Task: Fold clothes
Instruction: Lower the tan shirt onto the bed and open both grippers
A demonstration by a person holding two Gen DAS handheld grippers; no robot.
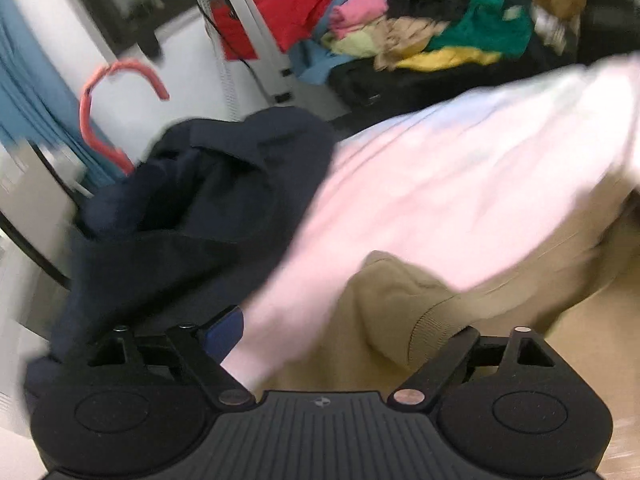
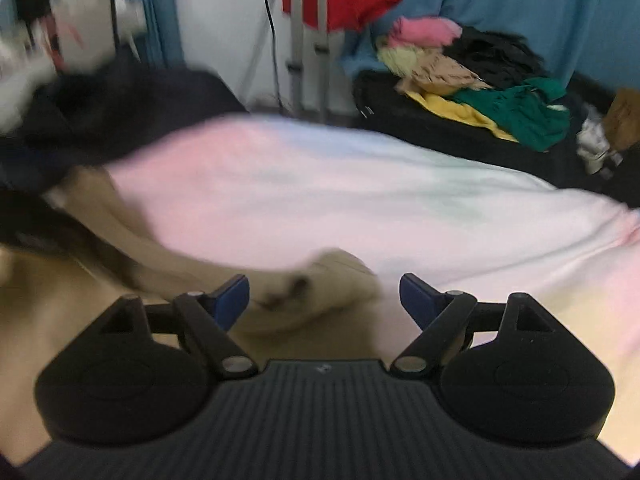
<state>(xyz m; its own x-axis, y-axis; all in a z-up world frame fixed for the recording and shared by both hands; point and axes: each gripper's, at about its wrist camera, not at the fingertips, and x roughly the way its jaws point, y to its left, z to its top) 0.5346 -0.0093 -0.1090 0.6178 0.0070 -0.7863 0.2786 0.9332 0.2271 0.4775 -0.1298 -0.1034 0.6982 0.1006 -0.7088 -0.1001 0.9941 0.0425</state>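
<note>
A tan garment with a ribbed cuff lies bunched right in front of my left gripper. Its jaws stand wide. The left blue finger is bare; the cuff hides the other. A wide pale pink-white cloth spreads behind, with its near edge over the tan garment. In the right wrist view a fold of the tan garment sits between the two blue fingers of my right gripper, which is open with the pads apart from it. The pale cloth fills the middle. Both views are blurred.
A dark navy garment lies heaped at the left. A pile of coloured clothes sits on a black case at the back right. A red garment hangs on a stand, with a pink hanger at the left.
</note>
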